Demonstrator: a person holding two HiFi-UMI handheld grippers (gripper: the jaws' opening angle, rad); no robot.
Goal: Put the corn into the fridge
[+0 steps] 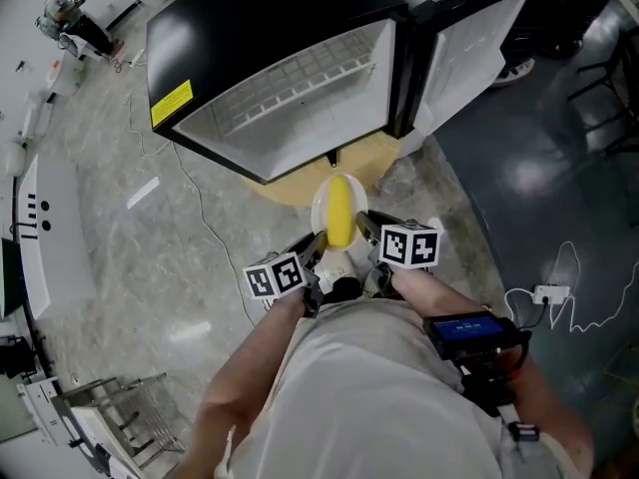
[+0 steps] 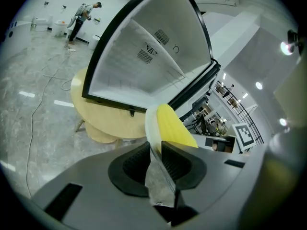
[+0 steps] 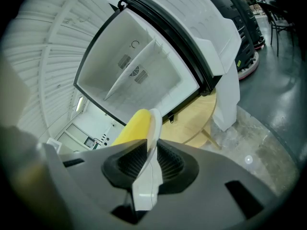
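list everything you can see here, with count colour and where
corn: one, yellow, on the plate
plate: one, white, held up in front of the fridge
fridge: one, black outside, white inside, door open, on the table
table: one, pale wood, round, under the fridge
power strip: one, white, on the dark floor at right
distant person: one, far top left
left tongs: shut on the plate's rim
right tongs: shut on the opposite rim

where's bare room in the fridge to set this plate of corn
Both fridge compartments, either side of the white shelf, look bare. The round table shows only a narrow strip before the fridge. Crowded at the plate: left tongs and right tongs clamp opposite rims beside the corn.
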